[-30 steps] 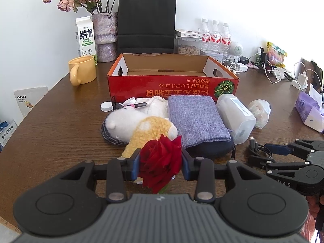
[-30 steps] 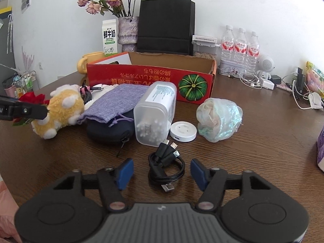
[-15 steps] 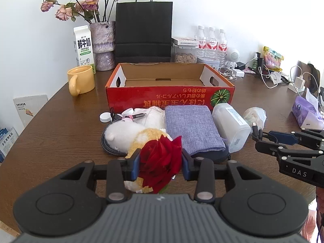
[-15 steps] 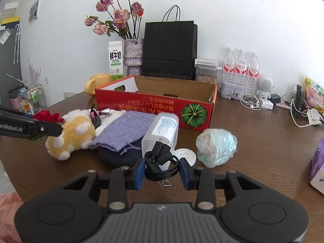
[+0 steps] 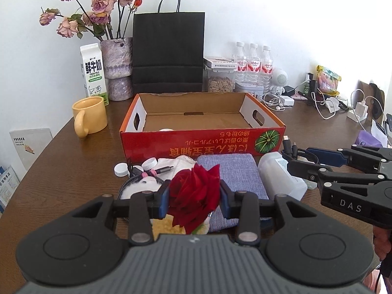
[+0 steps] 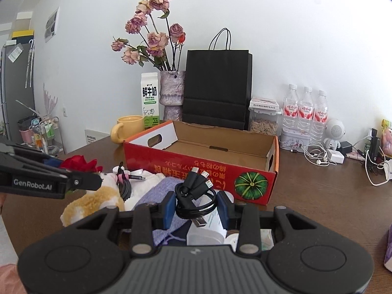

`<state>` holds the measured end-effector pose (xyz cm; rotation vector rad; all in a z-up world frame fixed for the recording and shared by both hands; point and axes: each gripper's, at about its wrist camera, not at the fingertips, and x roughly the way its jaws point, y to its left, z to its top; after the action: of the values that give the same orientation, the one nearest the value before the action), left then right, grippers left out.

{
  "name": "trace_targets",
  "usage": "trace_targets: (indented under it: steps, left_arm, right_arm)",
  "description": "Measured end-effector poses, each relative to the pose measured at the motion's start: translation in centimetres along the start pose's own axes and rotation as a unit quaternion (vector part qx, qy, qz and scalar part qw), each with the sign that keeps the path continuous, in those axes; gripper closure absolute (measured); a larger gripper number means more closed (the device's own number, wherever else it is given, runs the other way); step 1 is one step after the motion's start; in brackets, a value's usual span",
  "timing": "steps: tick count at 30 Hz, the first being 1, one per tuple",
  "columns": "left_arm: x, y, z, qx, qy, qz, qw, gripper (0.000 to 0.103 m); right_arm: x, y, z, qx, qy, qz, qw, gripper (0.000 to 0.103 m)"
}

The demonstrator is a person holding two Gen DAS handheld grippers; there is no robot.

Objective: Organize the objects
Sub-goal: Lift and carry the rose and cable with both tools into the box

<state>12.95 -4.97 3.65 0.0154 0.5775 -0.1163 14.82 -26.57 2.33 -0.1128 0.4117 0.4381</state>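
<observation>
Pads (image 5: pixel 163 201) of your left gripper (image 5: pixel 194 199) are pinching the red rose (image 5: pixel 194 193) from both sides, bloom upright btwn them, stem end poking out below. Rose is up off the table (image 5: pixel 73 166), hanging over the plush toy (image 6: pixel 95 202) and the purple cloth pouch (image 5: pixel 232 171).

Over to your right gripper (image 6: pixel 196 207): blue pads (image 6: pixel 169 207) clamped on the coiled black cable (image 6: pixel 194 199). Jaws have just been closing, and the coil sits squeezed btwn them now. Its plugs fan up and fwd, one USB plug droops at the bottom. Cable's clear of the table too, above the white plastic bottle (image 6: pixel 208 230) lying on its side.

Outward from there: round white puck (image 6: pixel 231 240) just beside the bottle, partly hidden by your right finger. Second cable w/ pink band (image 5: pixel 147 172) lies on the plush, white caps (image 5: pixel 121 169) next to it.

Straight ahead of both grippers, the red cardboard box (image 5: pixel 203 142) w/ the pumpkin print, open top, near wall facing you. Something small and white (image 5: pixel 166 130) peeks over the near wall inside; can't tell what.

Behind the box: black paper bag (image 5: pixel 169 54), vase of dried roses (image 5: pixel 117 68), milk carton (image 5: pixel 93 71), yellow mug (image 5: pixel 89 116) to the left. Water bottles (image 5: pixel 253 66) and charger clutter off to the right.
</observation>
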Motion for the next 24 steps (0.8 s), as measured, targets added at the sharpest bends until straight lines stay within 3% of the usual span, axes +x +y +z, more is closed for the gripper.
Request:
trace_targets:
  steps: [11,24]
  left_arm:
    - [4.7,1.4,5.0,-0.007,-0.021,-0.003,0.9998,0.064]
    - [12.7,3.0,9.8,-0.018,-0.015,-0.003,0.9997,0.063]
  right_arm:
    - [5.1,-0.6,4.0,0.003,-0.020,0.001,1.000,0.068]
    - [13.0,-2.1,8.1,0.013,-0.024,-0.006,1.000,0.068]
